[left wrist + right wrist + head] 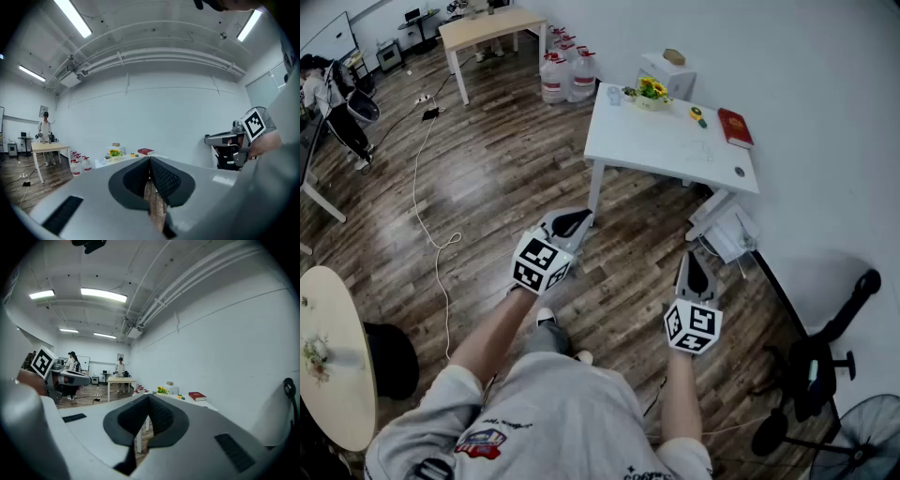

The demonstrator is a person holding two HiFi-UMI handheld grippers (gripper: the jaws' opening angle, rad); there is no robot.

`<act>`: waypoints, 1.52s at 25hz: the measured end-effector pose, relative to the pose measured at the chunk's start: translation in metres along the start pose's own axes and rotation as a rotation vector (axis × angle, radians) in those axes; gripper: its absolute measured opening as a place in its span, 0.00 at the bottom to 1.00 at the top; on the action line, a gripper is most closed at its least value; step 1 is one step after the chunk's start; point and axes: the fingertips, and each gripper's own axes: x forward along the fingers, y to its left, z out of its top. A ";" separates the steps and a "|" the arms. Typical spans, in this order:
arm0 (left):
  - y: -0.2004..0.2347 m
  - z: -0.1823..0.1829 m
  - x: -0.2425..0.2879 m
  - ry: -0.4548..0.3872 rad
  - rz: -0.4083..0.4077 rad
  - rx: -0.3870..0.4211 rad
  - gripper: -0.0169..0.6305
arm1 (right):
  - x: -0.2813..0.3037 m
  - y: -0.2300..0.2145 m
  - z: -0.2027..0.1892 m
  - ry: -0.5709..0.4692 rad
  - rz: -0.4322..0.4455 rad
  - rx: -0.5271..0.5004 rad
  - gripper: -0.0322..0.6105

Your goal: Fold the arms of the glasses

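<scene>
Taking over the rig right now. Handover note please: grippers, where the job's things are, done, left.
Left gripper: shut, empty, held roughly level in front of the body.
Right gripper: shut, empty, also roughly level.
Things: the person stands on the wood floor, short of the white table. On it are a flower pot, a red book and a few small items. The glasses cannot be picked out from this far away.
Done: nothing visible; both grippers are well clear of the table.
Left: step up to the table, find the glasses, fold both arms.
</scene>
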 end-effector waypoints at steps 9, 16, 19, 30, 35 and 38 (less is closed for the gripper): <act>-0.011 -0.004 -0.013 -0.016 -0.020 -0.021 0.04 | -0.012 0.002 0.006 -0.066 0.015 0.030 0.14; -0.020 -0.013 0.013 0.007 0.006 -0.047 0.62 | -0.013 -0.031 -0.016 -0.046 -0.020 0.144 0.61; -0.028 -0.017 0.013 0.006 -0.001 -0.061 0.63 | -0.019 -0.028 -0.024 -0.034 0.007 0.156 0.65; -0.063 -0.032 0.051 0.054 -0.060 -0.068 0.63 | -0.032 -0.070 -0.044 0.004 -0.014 0.192 0.63; -0.065 -0.032 0.095 0.051 -0.086 -0.069 0.63 | -0.018 -0.105 -0.050 0.006 -0.040 0.198 0.61; -0.065 -0.032 0.133 0.057 -0.108 -0.067 0.63 | -0.003 -0.132 -0.052 0.011 -0.066 0.196 0.61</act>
